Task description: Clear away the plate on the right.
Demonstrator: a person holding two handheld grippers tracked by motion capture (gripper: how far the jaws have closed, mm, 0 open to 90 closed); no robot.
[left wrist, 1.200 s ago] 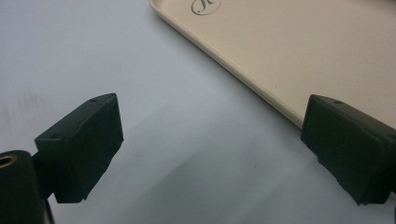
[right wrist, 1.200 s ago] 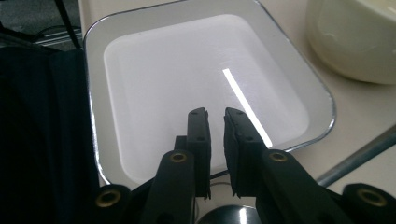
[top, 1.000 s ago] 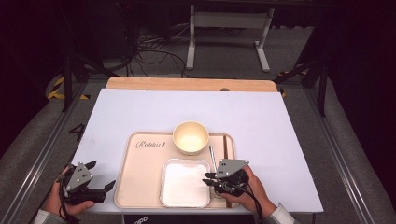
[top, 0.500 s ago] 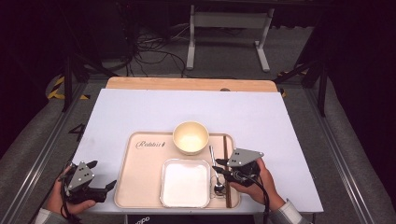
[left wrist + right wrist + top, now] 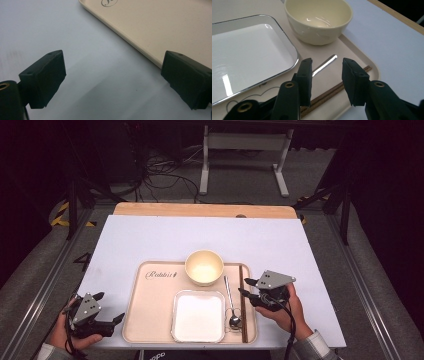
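Observation:
A beige tray [image 5: 152, 302] sits at the table's near middle. It holds a cream bowl [image 5: 204, 267], a white rectangular plate [image 5: 198, 316], a metal spoon [image 5: 231, 304] and dark chopsticks [image 5: 243, 306]. My right gripper [image 5: 245, 287] hovers at the tray's right rim, open a little, with nothing between its jaws. In the right gripper view, the right gripper [image 5: 327, 65] points over the chopsticks [image 5: 332, 93] toward the spoon handle [image 5: 326, 64] and the bowl [image 5: 318, 20]. My left gripper [image 5: 109, 306] is wide open left of the tray. The left gripper [image 5: 113, 80] is empty above the white table.
The tray's rim [image 5: 130, 42] runs just beyond the left gripper's right jaw. The white plate [image 5: 244, 50] lies left of the right gripper. A wooden strip [image 5: 200, 210] edges the table's far side. A metal stand [image 5: 245, 155] and cables lie on the floor behind.
My right gripper has drawn back from over the spoon's bowl, moving right and farther up the tray's rim. The spoon now lies in full view. The left gripper has barely shifted.

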